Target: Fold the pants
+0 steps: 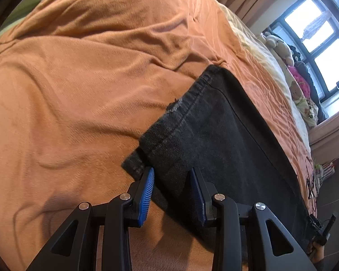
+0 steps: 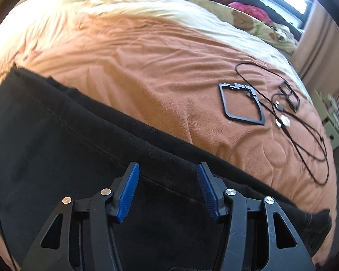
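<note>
In the left wrist view, the left gripper [image 1: 172, 174] stands spread with nothing between its blue pads, and the dark pants [image 1: 219, 140] lie on the orange blanket [image 1: 90, 79] just ahead, hem nearest. In the right wrist view, the right gripper [image 2: 168, 169] is likewise wide apart and empty above the pants [image 2: 79, 140]; a black frame [image 2: 241, 103] and cable [image 2: 305, 135] lie farther ahead to its right

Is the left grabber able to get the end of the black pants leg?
Probably yes. The left gripper has its jaws open right at the hem of the pants, which lie flat on the orange blanket. Nothing sits between them.
</note>
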Available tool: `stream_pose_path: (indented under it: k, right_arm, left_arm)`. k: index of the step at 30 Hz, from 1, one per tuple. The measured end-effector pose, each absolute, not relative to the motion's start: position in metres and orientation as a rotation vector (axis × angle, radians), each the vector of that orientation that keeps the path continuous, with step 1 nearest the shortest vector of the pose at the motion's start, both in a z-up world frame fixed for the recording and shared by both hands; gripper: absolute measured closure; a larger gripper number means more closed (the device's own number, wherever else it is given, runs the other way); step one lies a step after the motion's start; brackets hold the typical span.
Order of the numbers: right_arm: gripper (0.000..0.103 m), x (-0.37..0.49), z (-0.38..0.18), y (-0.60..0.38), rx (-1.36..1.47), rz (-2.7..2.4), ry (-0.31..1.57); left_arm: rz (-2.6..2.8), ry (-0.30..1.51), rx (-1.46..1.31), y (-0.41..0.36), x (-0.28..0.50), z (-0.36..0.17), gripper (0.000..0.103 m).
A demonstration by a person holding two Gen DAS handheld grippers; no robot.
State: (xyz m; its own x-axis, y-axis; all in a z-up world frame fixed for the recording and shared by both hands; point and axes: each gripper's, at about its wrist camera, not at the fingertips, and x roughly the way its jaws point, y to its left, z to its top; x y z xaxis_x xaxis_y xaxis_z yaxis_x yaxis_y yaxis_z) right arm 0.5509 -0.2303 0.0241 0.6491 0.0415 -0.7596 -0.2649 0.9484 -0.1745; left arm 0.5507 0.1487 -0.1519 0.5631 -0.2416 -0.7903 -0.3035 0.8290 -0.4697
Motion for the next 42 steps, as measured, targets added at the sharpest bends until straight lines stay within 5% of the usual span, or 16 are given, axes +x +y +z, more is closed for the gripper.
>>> stream_pose_path:
  k: [10, 12, 13, 15, 27, 31, 38, 42]
  right_arm:
    - [0.051, 0.584, 0.004, -0.198, -0.465, 0.300, 0.906]
    - [0.052, 0.591, 0.000, -0.198, -0.469, 0.314, 0.928]
    - [0.056, 0.594, -0.002, -0.199, -0.453, 0.327, 0.941]
    - [0.103, 0.597, -0.002, -0.199, -0.430, 0.341, 0.963]
    - [0.103, 0.586, 0.027, -0.182, -0.542, 0.200, 0.816]
    - [0.103, 0.593, 0.012, -0.174, -0.560, 0.155, 0.849]
    - [0.103, 0.614, -0.019, -0.152, -0.590, 0.025, 0.886]
    - [0.102, 0.613, -0.008, -0.152, -0.520, -0.007, 0.888]
  left_arm:
    - [0.054, 0.970, -0.692, 0.155, 0.557, -0.163, 0.067]
    - [0.060, 0.965, -0.697, 0.155, 0.556, -0.163, 0.073]
    - [0.062, 0.965, -0.695, 0.154, 0.555, -0.162, 0.086]
    - [0.061, 0.961, -0.688, 0.154, 0.553, -0.161, 0.098]
    - [0.071, 0.907, -0.640, 0.150, 0.534, -0.130, 0.101]
    - [0.095, 0.951, -0.625, 0.149, 0.542, -0.141, 0.098]
    - [0.133, 0.922, -0.678, 0.169, 0.527, -0.142, 0.062]
    - [0.121, 0.936, -0.727, 0.179, 0.520, -0.146, 0.060]
